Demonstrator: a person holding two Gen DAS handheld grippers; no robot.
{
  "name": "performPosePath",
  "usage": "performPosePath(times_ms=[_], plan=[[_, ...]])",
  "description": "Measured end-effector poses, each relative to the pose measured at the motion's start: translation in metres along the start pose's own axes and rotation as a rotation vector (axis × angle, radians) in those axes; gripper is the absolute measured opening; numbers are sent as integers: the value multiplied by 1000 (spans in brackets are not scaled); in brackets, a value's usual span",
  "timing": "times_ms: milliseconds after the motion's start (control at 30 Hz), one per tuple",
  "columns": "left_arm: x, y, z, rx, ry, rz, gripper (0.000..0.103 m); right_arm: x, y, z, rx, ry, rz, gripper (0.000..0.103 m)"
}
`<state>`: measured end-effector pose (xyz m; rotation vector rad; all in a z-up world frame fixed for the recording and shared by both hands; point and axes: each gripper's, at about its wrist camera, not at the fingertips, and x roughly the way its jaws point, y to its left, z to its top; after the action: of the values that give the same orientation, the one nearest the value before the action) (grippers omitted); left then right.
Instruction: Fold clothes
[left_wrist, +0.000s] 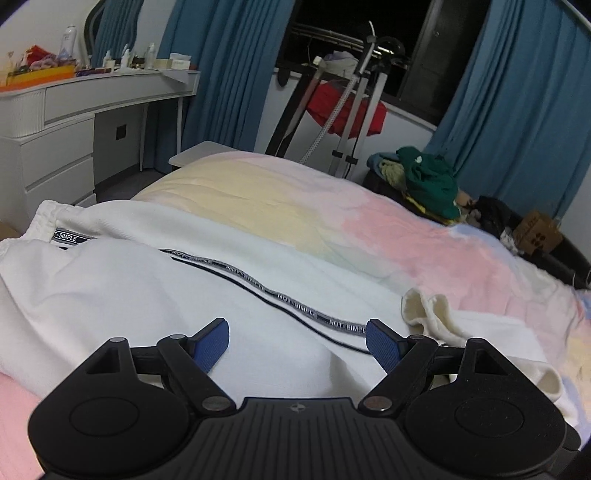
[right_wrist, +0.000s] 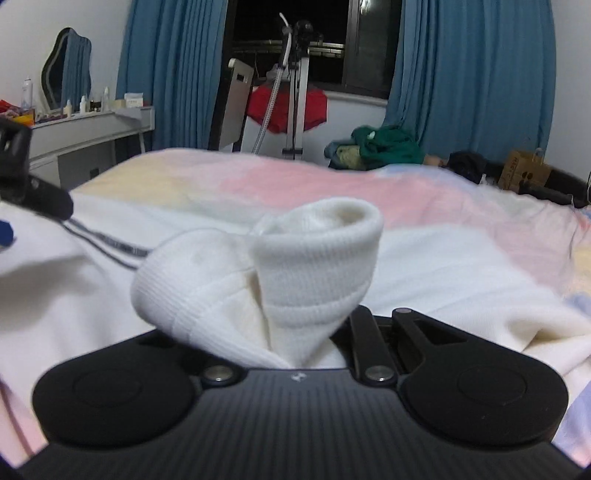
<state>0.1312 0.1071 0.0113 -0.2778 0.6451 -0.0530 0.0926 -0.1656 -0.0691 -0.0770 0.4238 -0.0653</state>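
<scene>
White sweatpants (left_wrist: 155, 295) with a dark "NOT SIMPLE" stripe (left_wrist: 295, 299) lie across the pastel blanket (left_wrist: 406, 229) on the bed. My left gripper (left_wrist: 295, 334) hovers just above the pants near the stripe. It is open, and nothing sits between its blue pads (left_wrist: 212, 345). My right gripper (right_wrist: 301, 345) is shut on the ribbed white cuffs (right_wrist: 314, 254), which bunch up and hide its fingertips. The stripe (right_wrist: 110, 245) runs off to the left there, toward the left gripper (right_wrist: 26, 184) at the frame edge. A cuff (left_wrist: 424, 306) also shows in the left wrist view.
A white dressing table (left_wrist: 74, 107) with bottles stands at the far left. Blue curtains (left_wrist: 229, 74) frame a dark window. A stand with a red garment (left_wrist: 343, 107) is past the bed. Green clothes (left_wrist: 428, 181) and a cardboard box (left_wrist: 539, 232) lie at the right.
</scene>
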Motion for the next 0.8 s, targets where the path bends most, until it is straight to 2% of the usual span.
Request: performPosePath(times_ms=[67, 133, 167, 233, 367, 567, 800], plan=[[-5, 5, 4, -33, -16, -8, 83, -6, 7, 11, -25, -50, 21, 14], [-9, 9, 8, -52, -34, -8, 83, -15, 24, 15, -19, -75, 82, 14], [-12, 11, 9, -57, -44, -4, 83, -17, 32, 17, -3, -74, 116, 14], [-16, 15, 11, -66, -61, 3, 83, -12, 39, 15, 48, -17, 176, 15], [-16, 16, 9, -62, -53, 11, 83, -12, 46, 9, 40, -23, 186, 15], [-11, 9, -2, -50, -31, -21, 83, -12, 39, 23, 108, 16, 233, 18], [-26, 12, -5, -75, -92, -29, 83, -24, 34, 41, 163, -25, 290, 18]])
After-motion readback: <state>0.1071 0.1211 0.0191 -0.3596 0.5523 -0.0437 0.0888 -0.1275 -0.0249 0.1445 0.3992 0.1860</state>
